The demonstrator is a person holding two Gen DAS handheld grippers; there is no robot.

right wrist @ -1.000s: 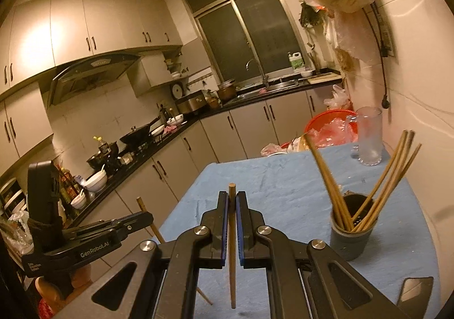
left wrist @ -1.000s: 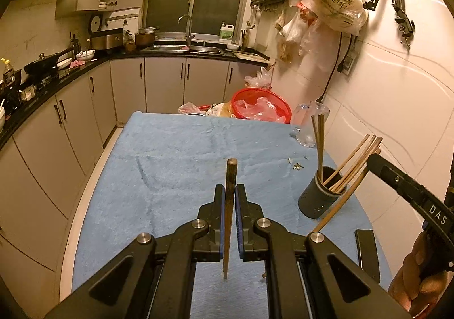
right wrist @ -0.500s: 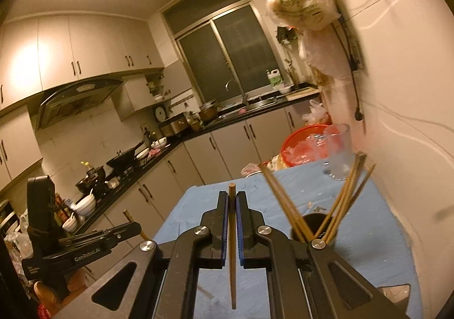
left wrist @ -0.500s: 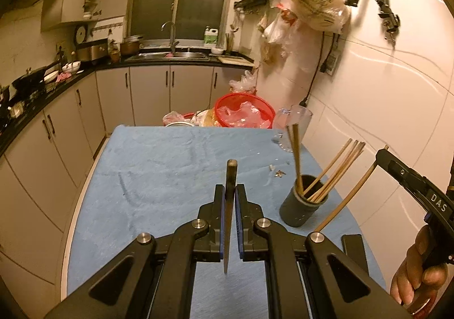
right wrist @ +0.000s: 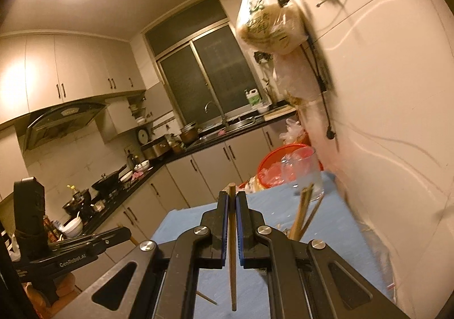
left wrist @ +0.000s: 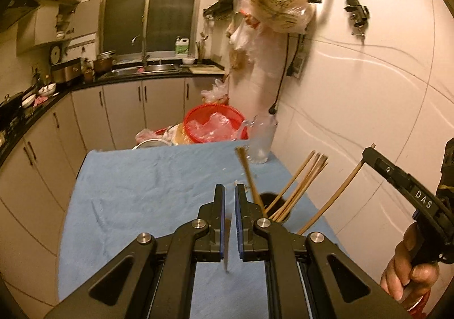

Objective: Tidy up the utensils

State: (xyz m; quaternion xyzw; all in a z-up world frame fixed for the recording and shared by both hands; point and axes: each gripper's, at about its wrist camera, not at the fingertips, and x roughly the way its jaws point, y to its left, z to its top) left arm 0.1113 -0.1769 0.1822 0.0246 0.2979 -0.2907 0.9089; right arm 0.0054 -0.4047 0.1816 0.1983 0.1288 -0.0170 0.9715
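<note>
Dim kitchen, one table under a blue cloth (left wrist: pixel 147 191) pushed against the wall.

One dark cup (left wrist: pixel 276 205) on the cloth holds a bunch of chopsticks (left wrist: pixel 298 185), too blurred to count. Two grippers here: left gripper (left wrist: pixel 229 211) clamps one chopstick (left wrist: pixel 227 248), right gripper (right wrist: pixel 232 214) clamps a second chopstick (right wrist: pixel 232 248), both above the cloth near the cup. One glass mug (left wrist: pixel 262 143) behind.

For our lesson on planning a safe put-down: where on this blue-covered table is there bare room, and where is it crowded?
The blue cloth is bare across its left and middle, from the cabinet-side edge to the dark holder. It is crowded along the wall side: the holder bristling with chopsticks, crumbs beside it, and the glass mug at the far corner. The red basket stands beyond the far edge.
</note>
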